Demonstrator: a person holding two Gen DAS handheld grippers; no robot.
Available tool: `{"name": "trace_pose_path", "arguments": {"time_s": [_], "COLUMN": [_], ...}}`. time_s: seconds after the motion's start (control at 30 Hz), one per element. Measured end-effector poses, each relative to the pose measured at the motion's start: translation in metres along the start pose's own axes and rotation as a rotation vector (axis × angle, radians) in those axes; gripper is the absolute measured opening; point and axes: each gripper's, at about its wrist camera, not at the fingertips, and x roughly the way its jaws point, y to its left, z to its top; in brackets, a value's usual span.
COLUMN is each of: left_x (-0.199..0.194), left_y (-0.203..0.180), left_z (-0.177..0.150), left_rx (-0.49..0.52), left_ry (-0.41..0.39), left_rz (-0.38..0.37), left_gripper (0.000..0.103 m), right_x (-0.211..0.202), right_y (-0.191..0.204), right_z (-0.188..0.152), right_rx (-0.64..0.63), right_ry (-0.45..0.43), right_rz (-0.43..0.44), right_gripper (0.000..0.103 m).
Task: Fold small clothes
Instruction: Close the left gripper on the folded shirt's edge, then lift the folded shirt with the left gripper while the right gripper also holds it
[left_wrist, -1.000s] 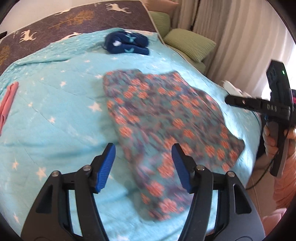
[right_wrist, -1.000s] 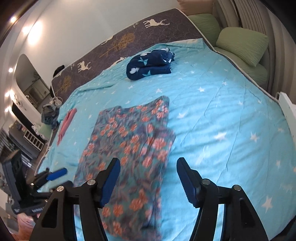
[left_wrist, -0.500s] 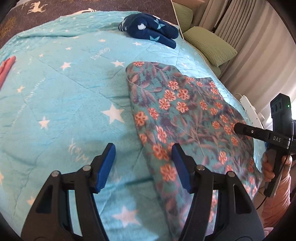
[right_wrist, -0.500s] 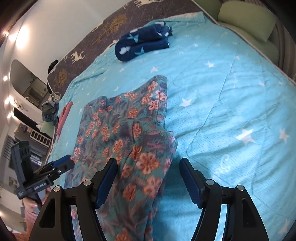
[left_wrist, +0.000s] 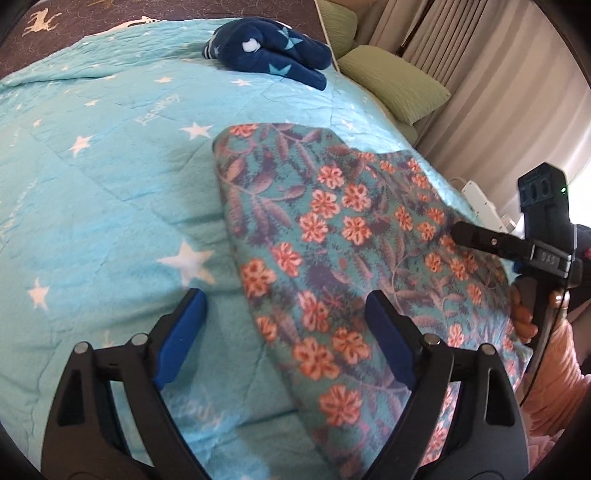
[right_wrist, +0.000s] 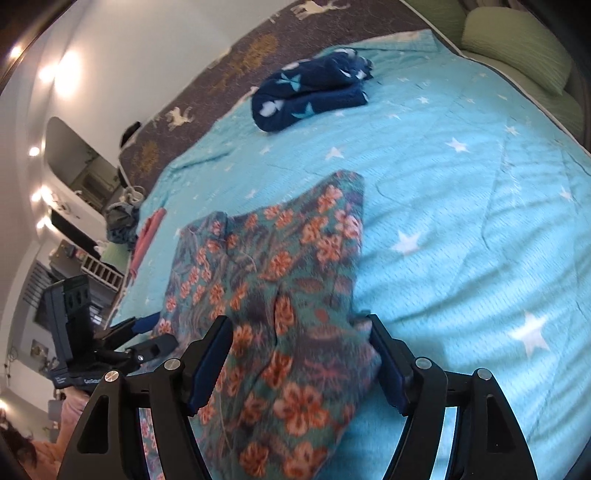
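Your left gripper (left_wrist: 284, 328) is opening wide over the near edge of the floral garment (left_wrist: 332, 236), pads clear of the cloth. Your right gripper (right_wrist: 301, 360) is also opening, the garment's bunched corner between its fingers. The garment lies on the star-print blanket (left_wrist: 110, 206), well short of the folded navy garment (left_wrist: 266, 51).

Garment (left_wrist: 332, 236) on bedspread (left_wrist: 110, 206), bundle (left_wrist: 269, 55) behind
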Motion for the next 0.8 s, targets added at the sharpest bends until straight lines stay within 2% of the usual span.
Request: {"name": "trace_pose_path", "arguments": {"time_s": [0.1,0.17,0.23,0.33,0.43,0.5,0.53,0.57,0.6,0.63,0.67,0.8], "left_x": [-0.001,-0.004,-0.007,-0.006,0.005,0.011,0.014,0.015,0.014,0.01,0.006,-0.014], "left_y": [0.006,0.008,0.008,0.001,-0.009,-0.015,-0.013,-0.008,-0.003,-0.001,-0.005,-0.034], "left_z": [0.004,0.004,0.002,0.0,0.005,0.012,0.015,0.019,0.021,0.023,0.022,0.021], "left_rx": [-0.033,-0.041,-0.038,-0.023,0.015,0.036,0.018,-0.016,-0.052,-0.08,-0.063,0.07], "left_ry": [-0.01,-0.012,-0.007,0.005,0.008,-0.006,-0.003,-0.001,-0.002,-0.013,-0.031,-0.096], "left_rz": [-0.041,-0.042,-0.068,-0.124,-0.116,-0.1,-0.098,-0.102,-0.117,-0.129,-0.116,-0.014], "left_gripper": [0.084,0.074,0.071,0.07,0.069,0.052,0.032,0.015,0.012,0.011,0.011,0.011], "right_x": [0.006,0.005,0.003,0.001,0.008,0.017,0.023,0.025,0.028,0.032,0.03,0.011], "right_y": [0.001,0.005,0.006,0.006,0.003,0.004,0.004,0.004,0.003,0.002,0.002,0.022], "right_z": [0.004,0.002,-0.001,-0.004,0.001,0.009,0.013,0.015,0.018,0.019,0.018,0.013], "right_rx": [-0.002,-0.031,-0.045,-0.072,-0.052,-0.044,-0.037,-0.032,-0.02,0.004,0.021,-0.056], "right_ry": [0.004,0.011,0.025,0.044,0.046,0.042,0.042,0.041,0.05,0.07,0.059,-0.003], "right_rz": [0.04,0.047,0.066,0.097,0.125,0.141,0.134,0.12,0.101,0.11,0.113,0.063], "right_gripper": [0.074,0.074,0.074,0.074,0.074,0.071,0.061,0.036,0.021,0.016,0.015,0.014]}}
